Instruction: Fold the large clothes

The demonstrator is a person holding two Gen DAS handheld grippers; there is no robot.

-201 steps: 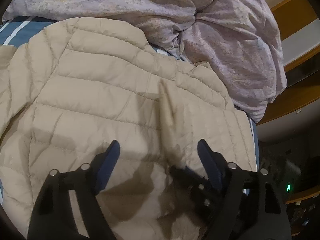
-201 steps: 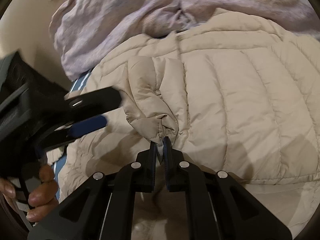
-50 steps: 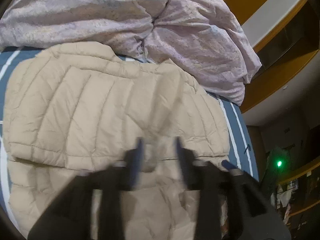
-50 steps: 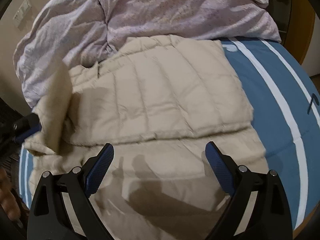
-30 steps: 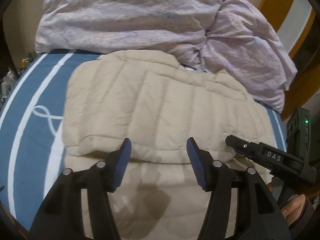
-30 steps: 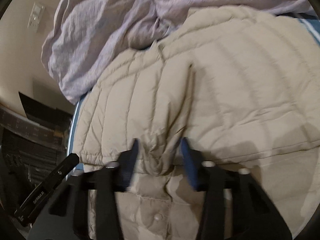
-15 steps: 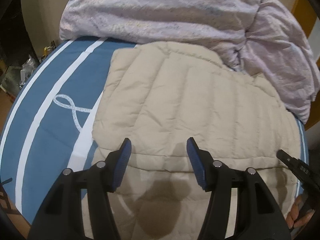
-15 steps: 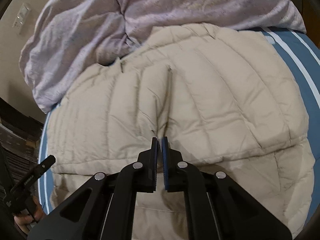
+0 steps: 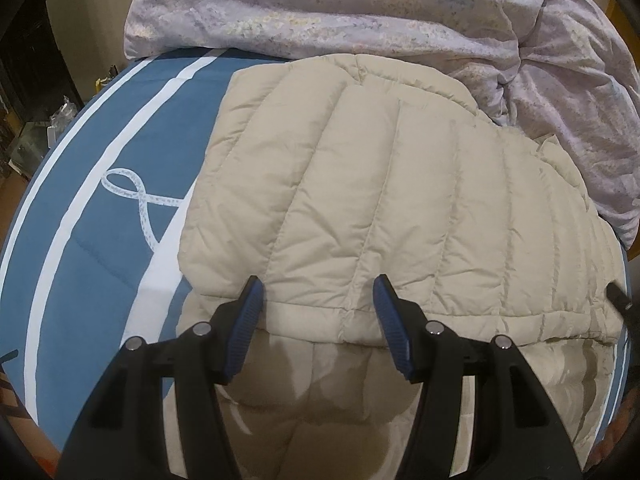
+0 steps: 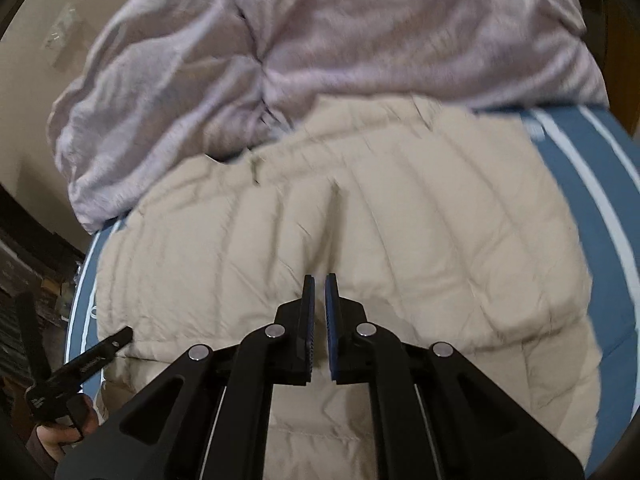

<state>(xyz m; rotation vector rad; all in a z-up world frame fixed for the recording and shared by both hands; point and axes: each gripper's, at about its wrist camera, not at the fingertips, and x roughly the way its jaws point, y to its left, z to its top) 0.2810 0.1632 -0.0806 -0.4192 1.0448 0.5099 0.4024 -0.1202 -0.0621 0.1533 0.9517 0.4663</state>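
Observation:
A beige quilted puffer jacket [image 9: 400,208] lies on the bed, its upper half folded over the lower part, with the folded hem running across near me. My left gripper [image 9: 318,292] is open and hovers over that hem near the jacket's left corner, empty. In the right wrist view the same jacket [image 10: 360,240] fills the middle. My right gripper [image 10: 319,280] has its jaws nearly together, just above the jacket's surface. The view is blurred and no fabric shows between the pads. The left gripper's tip [image 10: 120,336] shows at the left edge of that view.
A crumpled lilac duvet [image 9: 360,12] is heaped at the far side of the bed, touching the jacket's far edge; it also shows in the right wrist view [image 10: 320,40]. The blue bedspread with white stripes [image 9: 100,200] lies bare left of the jacket. Dark furniture stands beyond the bed's left edge.
My right gripper closed on a pinch of the jacket half a second ago and now sits higher with no fabric seen in it. My left gripper drifted left along the hem, staying open.

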